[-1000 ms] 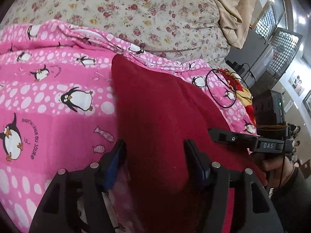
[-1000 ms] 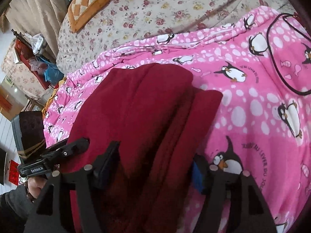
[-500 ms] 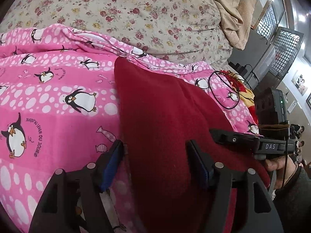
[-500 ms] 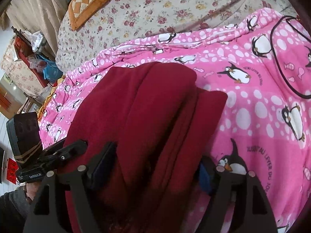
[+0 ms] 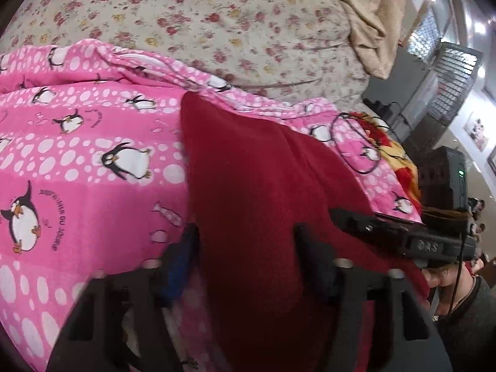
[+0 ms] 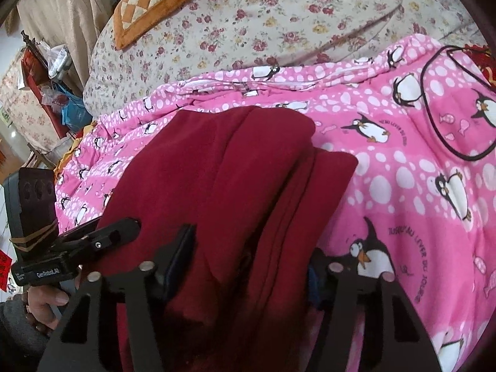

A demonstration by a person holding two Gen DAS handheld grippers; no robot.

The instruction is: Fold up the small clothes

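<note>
- Bed covered by a cream floral-print sheet (image 5: 235,28), filling the far part of both views, rumpled toward its far edge.
- Over the near part of the bed, a bright pink quilt printed with penguins and white dots (image 5: 77,161), its bunched far edge lying across the floral sheet.
- Beige curtain fabric (image 5: 369,15) hanging down at the far right corner of the bed in the left wrist view.
- On the quilt, roughly along its middle and reaching to its near edge, a dark red fleece garment (image 6: 223,167), folded lengthwise into a long stack with several layered edges showing on its right side.
- Orange and cream checked cushion (image 6: 148,3) lying on the floral sheet near the bed's far left corner in the right wrist view.
- Thin black cable loop (image 6: 452,99) lying on the quilt to the right of the garment, apart from it.
- Left gripper (image 5: 245,241), black with blue pads, straddling the near end of the red garment; jaws closing, cloth bulging up between them, pads blurred and not plainly pressing it.
- Right gripper (image 6: 251,245), same build, set over the near end of the garment beside the left one; jaws closing, the folded stack between them, the pads just beside the cloth with no firm pinch visible.
- A hand (image 6: 46,300) in a dark sleeve, gripping the left gripper's handle at the near left edge of the right wrist view.
</note>
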